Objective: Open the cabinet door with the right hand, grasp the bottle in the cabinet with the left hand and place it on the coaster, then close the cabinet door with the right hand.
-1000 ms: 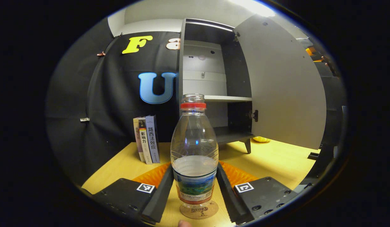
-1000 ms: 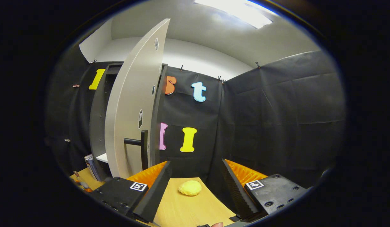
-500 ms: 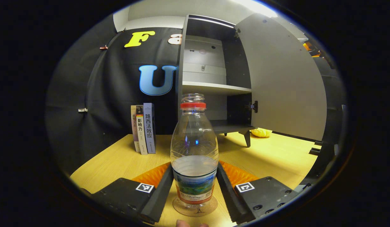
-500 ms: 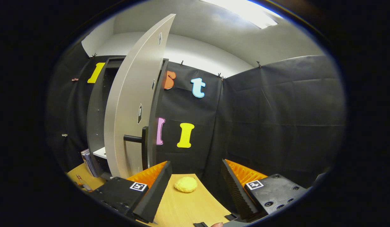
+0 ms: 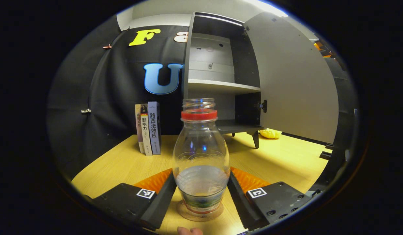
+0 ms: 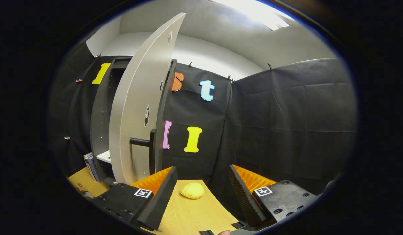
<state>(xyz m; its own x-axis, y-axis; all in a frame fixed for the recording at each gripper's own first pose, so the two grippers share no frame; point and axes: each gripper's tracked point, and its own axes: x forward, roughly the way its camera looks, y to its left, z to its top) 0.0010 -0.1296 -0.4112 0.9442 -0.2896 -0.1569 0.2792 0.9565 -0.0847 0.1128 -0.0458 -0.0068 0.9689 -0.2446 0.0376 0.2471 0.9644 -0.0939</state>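
**Bottle down on the coaster, door left to shut**

In the left gripper view, the left gripper [image 5: 201, 192] has one clear bottle [image 5: 201, 156] between its fingers, standing upright on the single round coaster [image 5: 200, 213] on the bench [image 5: 123, 163]. The fingers sit right against the bottle's lower sides, though whether both press on it I cannot tell for sure. The bottle has no cap, a red ring at the neck, and some water in the bottom. Behind it stands one cabinet [image 5: 221, 65], its one door [image 5: 296, 81] swung wide, both shelves bare. Three books [image 5: 147, 129] stand against the booth wall to the left, and one yellow lump [image 5: 270, 133] lies beyond the cabinet's leg. I'd say the placing step is about finished; next the fingers should part and back straight off without knocking the bottle.

In the right gripper view, the right gripper [image 6: 201, 192] is spread wide and holds nothing, hovering over the bench near the same yellow lump [image 6: 192, 190]. The door [image 6: 139, 104] shows edge-on, with its one dark handle [image 6: 146, 143] up and to the left. Closing calls for reaching that handle or pushing the panel home.
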